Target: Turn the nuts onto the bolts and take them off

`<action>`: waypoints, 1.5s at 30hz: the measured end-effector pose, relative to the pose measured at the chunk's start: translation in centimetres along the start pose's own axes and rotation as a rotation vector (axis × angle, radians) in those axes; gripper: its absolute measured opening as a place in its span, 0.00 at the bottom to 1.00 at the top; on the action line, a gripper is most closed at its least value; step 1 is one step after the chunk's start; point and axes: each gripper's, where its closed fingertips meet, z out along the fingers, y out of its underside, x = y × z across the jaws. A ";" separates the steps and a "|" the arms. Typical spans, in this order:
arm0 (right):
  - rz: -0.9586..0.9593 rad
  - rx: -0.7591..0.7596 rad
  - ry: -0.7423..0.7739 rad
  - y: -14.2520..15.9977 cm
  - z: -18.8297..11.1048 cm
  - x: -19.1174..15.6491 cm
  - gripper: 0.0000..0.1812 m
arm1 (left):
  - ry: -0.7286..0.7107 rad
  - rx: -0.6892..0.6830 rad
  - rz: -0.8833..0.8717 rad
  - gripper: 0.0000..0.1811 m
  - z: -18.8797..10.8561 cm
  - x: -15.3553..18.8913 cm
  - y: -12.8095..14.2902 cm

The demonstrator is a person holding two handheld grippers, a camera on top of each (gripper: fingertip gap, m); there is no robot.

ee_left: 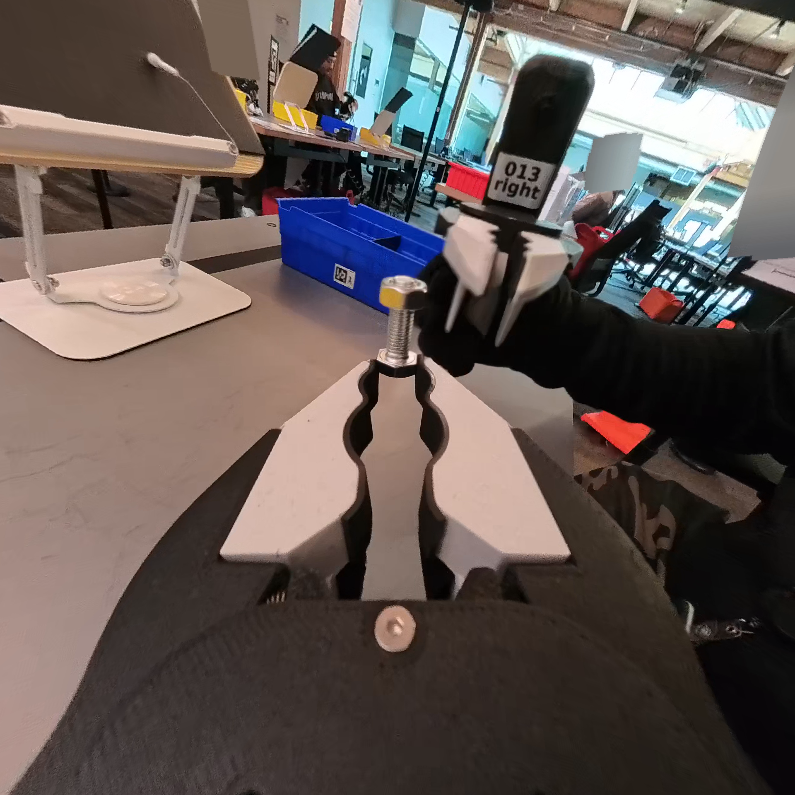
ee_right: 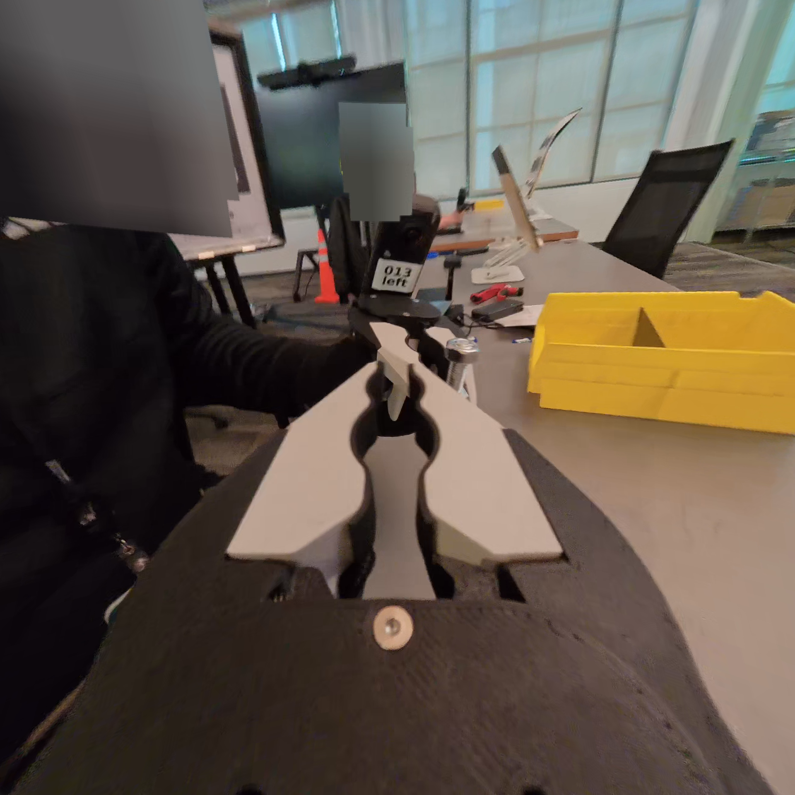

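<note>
In the left wrist view my left gripper (ee_left: 396,373) is shut on a dark nut (ee_left: 395,365) at its fingertips. A silver bolt (ee_left: 399,327) stands upright out of the nut, with its hex head (ee_left: 402,292) on top. My right gripper (ee_left: 475,331) hangs just right of the bolt head, fingers pointing down, open and empty, held by a black-gloved hand. In the right wrist view my right gripper (ee_right: 395,371) shows a gap with nothing in it. Beyond it are the left gripper (ee_right: 402,344) and the bolt (ee_right: 459,357).
A blue bin (ee_left: 344,254) stands on the grey table (ee_left: 129,430) behind the bolt. A white device stand (ee_left: 129,309) is at the left. A yellow bin (ee_right: 645,378) sits to the right in the right wrist view. The person's black sleeve (ee_left: 645,370) crosses from the right. My hands' fingertips stand some 5 cm from each other.
</note>
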 end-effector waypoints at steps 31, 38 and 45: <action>0.079 -0.093 0.175 2.9 2.0 2.1 0.12 | 0.017 -0.045 -0.001 0.09 1.0 0.8 1.0; 0.171 -0.012 0.159 2.7 1.3 1.9 0.04 | 0.064 -0.047 0.020 0.09 1.4 1.8 1.1; 0.185 0.014 0.164 2.3 0.5 1.6 0.04 | 0.096 -0.041 0.013 0.09 1.9 2.6 0.7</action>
